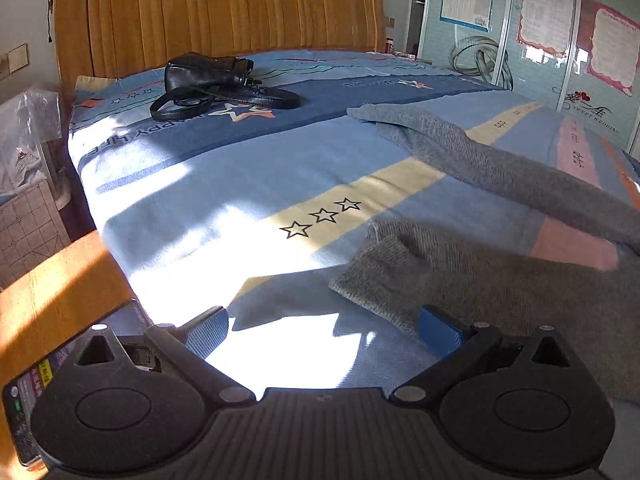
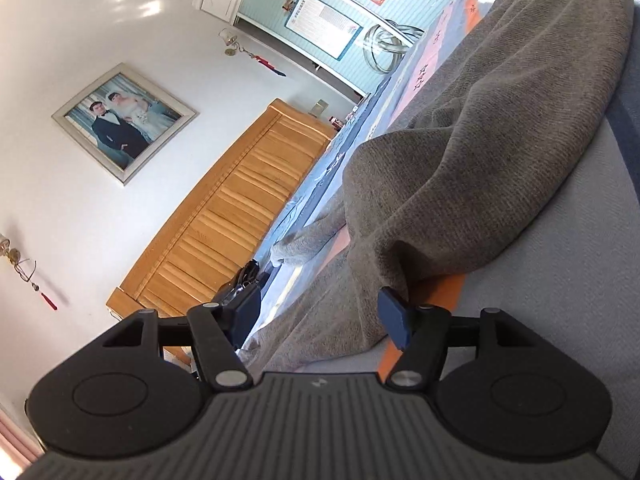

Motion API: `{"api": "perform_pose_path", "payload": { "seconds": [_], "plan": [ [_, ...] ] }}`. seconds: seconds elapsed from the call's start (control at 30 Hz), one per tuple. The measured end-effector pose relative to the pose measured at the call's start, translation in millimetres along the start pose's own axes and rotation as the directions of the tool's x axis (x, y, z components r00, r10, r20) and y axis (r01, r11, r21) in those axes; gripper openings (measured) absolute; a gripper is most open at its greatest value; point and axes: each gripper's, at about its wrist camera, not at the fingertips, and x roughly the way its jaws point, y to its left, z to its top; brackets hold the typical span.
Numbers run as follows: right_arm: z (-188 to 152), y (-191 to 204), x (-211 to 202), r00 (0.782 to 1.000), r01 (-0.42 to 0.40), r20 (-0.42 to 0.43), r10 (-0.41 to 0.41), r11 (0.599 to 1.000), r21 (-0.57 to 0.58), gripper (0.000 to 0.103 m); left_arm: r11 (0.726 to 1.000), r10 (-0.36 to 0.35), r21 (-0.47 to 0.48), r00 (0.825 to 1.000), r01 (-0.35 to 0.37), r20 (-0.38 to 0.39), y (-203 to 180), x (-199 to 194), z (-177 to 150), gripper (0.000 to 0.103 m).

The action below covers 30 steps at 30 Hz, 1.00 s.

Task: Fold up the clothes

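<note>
A grey knit sweater (image 1: pixel 500 280) lies on the blue patterned bed sheet (image 1: pixel 248 176), one sleeve (image 1: pixel 480 156) stretched toward the headboard. My left gripper (image 1: pixel 324 328) is open, low over the sheet; its right finger (image 1: pixel 438 334) slides under the sweater's near ribbed corner (image 1: pixel 372 276). In the right wrist view, tilted sideways, the sweater (image 2: pixel 480 152) bulges up in folds. My right gripper (image 2: pixel 320 312) is open with a fold of the sweater between its fingers; the right finger (image 2: pixel 394 316) sits under the cloth's edge.
A black leather handbag (image 1: pixel 212 80) with a long strap lies near the wooden headboard (image 1: pixel 224 12). A wooden bedside surface (image 1: pixel 52 288) with a phone (image 1: pixel 28 400) is left of the bed. A wardrobe with posters (image 1: pixel 540 32) stands at the right. A framed photo (image 2: pixel 124 122) hangs on the wall.
</note>
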Motion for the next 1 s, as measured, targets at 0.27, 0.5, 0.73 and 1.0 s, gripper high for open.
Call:
{"api": "perform_pose_path", "payload": {
  "seconds": [0.27, 0.5, 0.73, 1.0],
  "plan": [
    [2, 0, -3, 1.0, -0.016, -0.006, 0.016, 1.0, -0.001, 0.067, 0.999, -0.035, -0.029, 0.999, 0.036, 0.04, -5, 8, -9, 0.102],
    [1, 0, -7, 1.0, -0.021, -0.011, 0.021, 1.0, -0.009, 0.067, 0.99, -0.113, -0.078, 0.99, 0.12, 0.089, -3, 15, -7, 0.102],
    [0, -2, -11, 0.999, -0.035, -0.011, 0.035, 0.999, 0.0, 0.067, 0.958, -0.228, -0.146, 0.965, 0.246, 0.129, -1, 18, -8, 0.101],
    [-1, -3, -12, 0.999, -0.043, -0.01, 0.043, 0.999, 0.007, 0.067, 0.905, -0.328, -0.238, 0.935, 0.352, 0.136, -4, 22, -8, 0.101]
  ]
}}
